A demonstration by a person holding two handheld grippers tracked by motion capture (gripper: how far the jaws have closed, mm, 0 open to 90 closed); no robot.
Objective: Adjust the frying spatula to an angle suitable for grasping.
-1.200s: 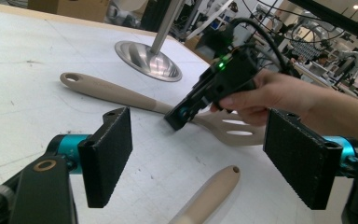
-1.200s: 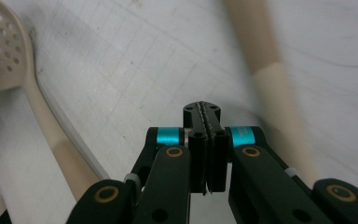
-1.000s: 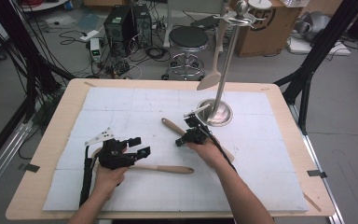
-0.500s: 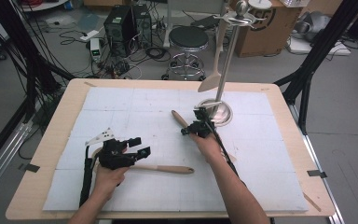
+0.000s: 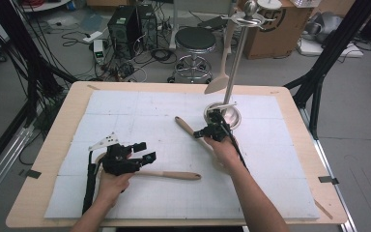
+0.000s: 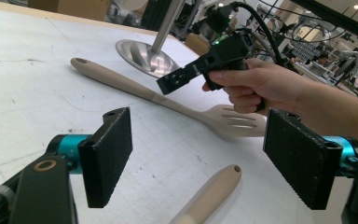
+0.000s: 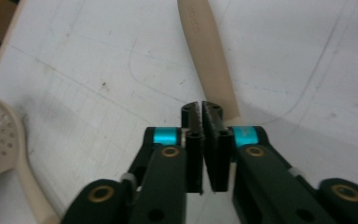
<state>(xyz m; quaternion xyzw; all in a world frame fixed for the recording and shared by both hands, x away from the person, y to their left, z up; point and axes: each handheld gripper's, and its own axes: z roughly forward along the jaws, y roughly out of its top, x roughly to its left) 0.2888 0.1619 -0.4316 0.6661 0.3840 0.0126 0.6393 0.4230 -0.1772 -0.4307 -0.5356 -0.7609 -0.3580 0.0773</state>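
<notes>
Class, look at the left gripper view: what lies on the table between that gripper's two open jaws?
The rounded end of a wooden handle pokes up between the jaws. Beyond lie bare white mat and the slotted spatula.

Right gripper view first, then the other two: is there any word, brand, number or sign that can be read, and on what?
Spatula handle: faint embossed marking near its end, too blurred to read.
Cardboard box behind the table: a dark round print, too small to read.
No text on the white table cover.
</notes>
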